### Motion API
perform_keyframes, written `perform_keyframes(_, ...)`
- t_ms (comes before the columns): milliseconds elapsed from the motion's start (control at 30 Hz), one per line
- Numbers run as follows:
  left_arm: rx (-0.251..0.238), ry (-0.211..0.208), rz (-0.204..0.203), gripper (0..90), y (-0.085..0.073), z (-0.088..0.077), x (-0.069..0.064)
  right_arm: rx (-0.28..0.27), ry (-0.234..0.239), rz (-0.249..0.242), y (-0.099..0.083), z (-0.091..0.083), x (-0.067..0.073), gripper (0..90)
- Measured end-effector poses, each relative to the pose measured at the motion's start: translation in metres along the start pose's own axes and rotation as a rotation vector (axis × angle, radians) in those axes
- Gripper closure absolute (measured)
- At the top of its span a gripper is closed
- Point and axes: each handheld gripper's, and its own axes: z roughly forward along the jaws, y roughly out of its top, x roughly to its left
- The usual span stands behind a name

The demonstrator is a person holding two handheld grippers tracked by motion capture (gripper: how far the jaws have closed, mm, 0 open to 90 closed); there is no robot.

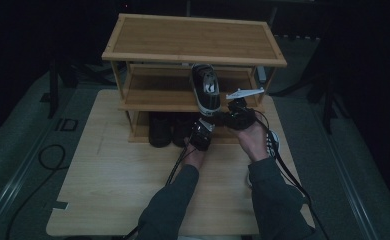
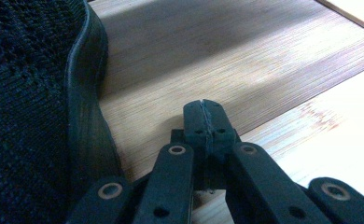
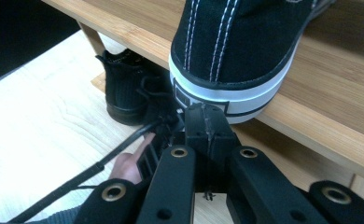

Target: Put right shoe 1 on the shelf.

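Appears to be the tidying step of racking shoes: black-and-white sneaker point(image 1: 205, 89) already lying on the middle shelf point(image 1: 153, 100) of the wooden shoe rack point(image 1: 193, 37), centre of the high view, heel overhanging the front edge toward the camera. Right gripper point(image 1: 222, 118) just below and right of that heel, jaws pressed together with nothing between them; in the right gripper view the closed tips point(image 3: 203, 122) sit right at the white heel band point(image 3: 227, 100), touching or barely apart, hard to tell which. Left gripper point(image 1: 201, 134) lower, centre of frame, by the bottom shelf point(image 2: 227, 60), jaws likewise pressed together and empty, just beside a black knit shoe point(image 2: 26, 107) filling the left of its view. Next move, likely: a nudge with the closed right tips to push the sneaker heel fully onto the shelf, squarely and gently so it slides rather than swivels. Count: one rack with three shelves, one sneaker on the middle shelf, two dark shoes point(image 1: 170, 129) on the bottom shelf, two grippers.
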Motion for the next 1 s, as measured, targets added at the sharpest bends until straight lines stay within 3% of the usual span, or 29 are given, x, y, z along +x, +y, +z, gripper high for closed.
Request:
perform_keyframes(200,-0.001,-0.002,-0.002,89.8,0.000,0.000,0.000,-0.011,0.014,-0.009,0.005,0.009,0.007,90.0)
perform_keyframes(367,-0.001,-0.001,-0.003,89.8,0.000,0.000,0.000,-0.018,-0.002,-0.001,0.007,0.013,0.005,90.0)
perform_keyframes(633,-0.001,0.000,-0.003,89.8,0.000,0.000,0.000,-0.021,0.026,-0.014,0.011,0.020,0.008,90.0)
perform_keyframes(1000,-0.001,0.000,-0.002,89.8,0.000,0.000,0.000,-0.029,0.021,-0.011,0.012,0.024,0.009,90.0)
